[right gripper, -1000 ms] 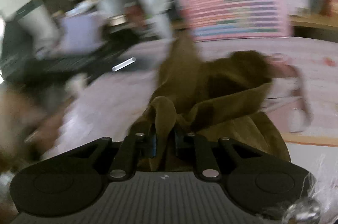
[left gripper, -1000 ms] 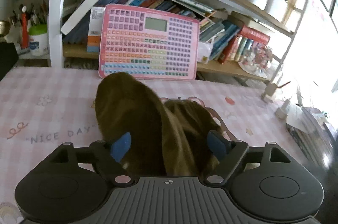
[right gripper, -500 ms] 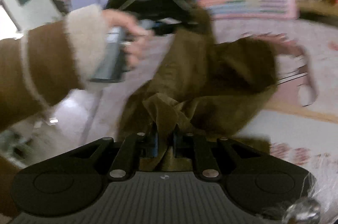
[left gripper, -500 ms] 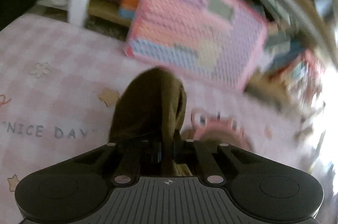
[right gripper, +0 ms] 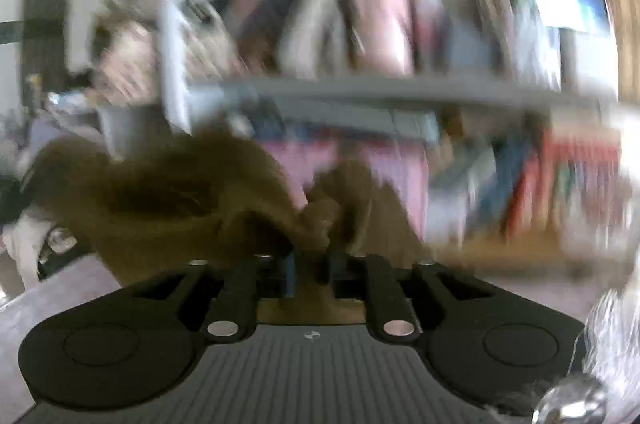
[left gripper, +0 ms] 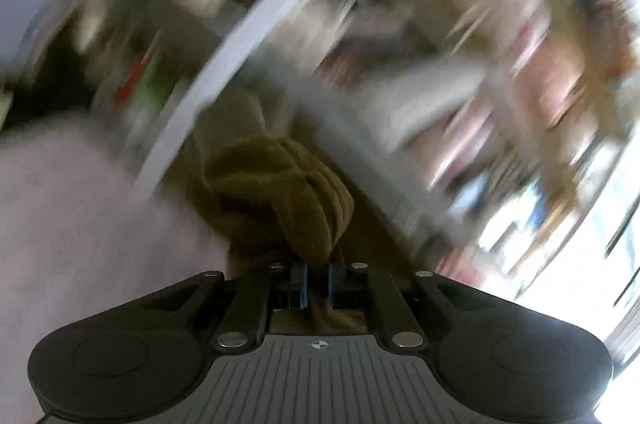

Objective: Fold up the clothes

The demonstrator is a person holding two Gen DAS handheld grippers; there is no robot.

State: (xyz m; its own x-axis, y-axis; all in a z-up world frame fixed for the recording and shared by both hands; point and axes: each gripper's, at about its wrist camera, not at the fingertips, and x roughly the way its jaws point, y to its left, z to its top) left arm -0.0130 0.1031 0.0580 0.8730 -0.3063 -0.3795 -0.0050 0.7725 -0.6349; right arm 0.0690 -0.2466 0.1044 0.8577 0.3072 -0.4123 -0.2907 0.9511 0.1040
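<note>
Olive-brown cloth [left gripper: 276, 192] bunches up off the pink table [left gripper: 80, 224], pinched tight in my left gripper [left gripper: 317, 284], while my right gripper's [right gripper: 310, 274] jaws are opening with cloth between them.

Heavy motion blur smears both fisheye views; white daylight glare burns out the left view's right edge.

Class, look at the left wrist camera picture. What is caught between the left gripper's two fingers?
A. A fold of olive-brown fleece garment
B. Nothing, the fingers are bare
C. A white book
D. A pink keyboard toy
A: the left gripper has its blue pads nearly together with a bunched fold of the olive-brown fleece garment running down between them.
</note>
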